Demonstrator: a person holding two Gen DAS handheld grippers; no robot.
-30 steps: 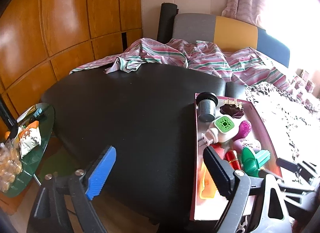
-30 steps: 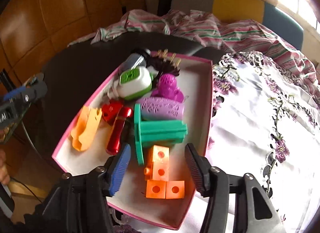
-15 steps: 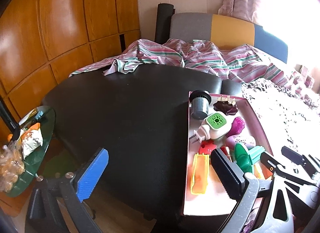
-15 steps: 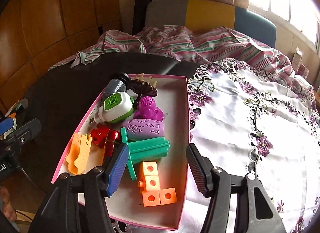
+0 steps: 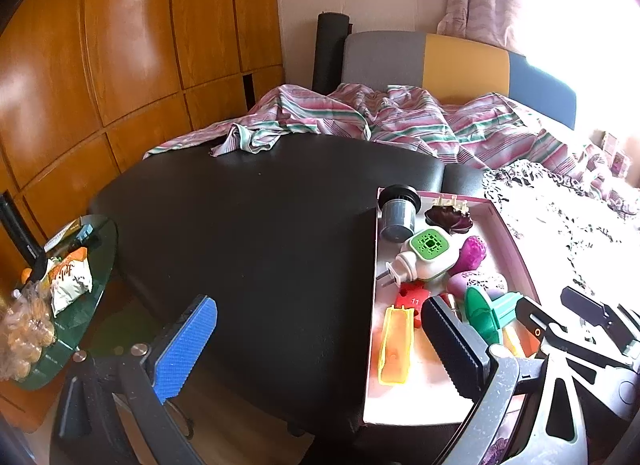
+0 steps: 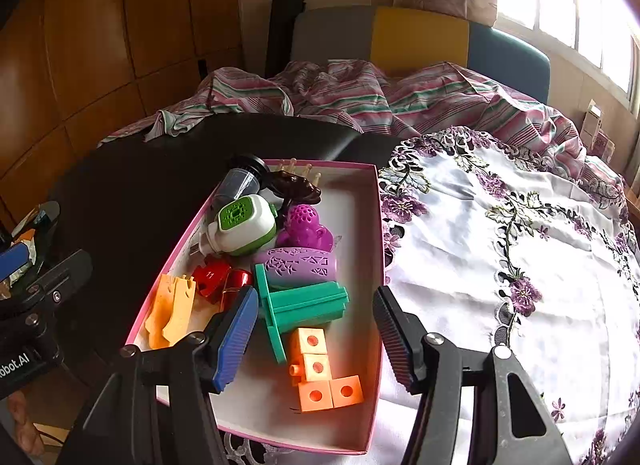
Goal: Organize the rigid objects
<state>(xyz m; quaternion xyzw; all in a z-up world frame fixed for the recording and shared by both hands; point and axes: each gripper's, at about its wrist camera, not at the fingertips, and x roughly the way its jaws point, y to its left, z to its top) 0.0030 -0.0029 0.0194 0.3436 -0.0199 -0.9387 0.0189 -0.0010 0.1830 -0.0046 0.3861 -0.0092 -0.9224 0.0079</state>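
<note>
Two hand-held grippers, both empty: left hand-held gripper (image 5: 320,349) spread wide over black worktop (image 5: 260,233), right hand-held gripper (image 6: 316,335) half-open above orange blocks (image 6: 320,373) in pink box (image 6: 374,385). Risk: pad snags green piece (image 6: 304,307), shoving neighbours around.

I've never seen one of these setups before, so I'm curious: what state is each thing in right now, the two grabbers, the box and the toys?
left gripper: open, holding nothing.
right gripper: open, empty, hovering over the box.
pink box: lidless, holding the toys.
green plastic piece: lying on its side in the box.
orange block piece: lying flat, untouched.
white-and-green plug-in device: on its side.
grey cylinder: leaning in the far corner.
</note>
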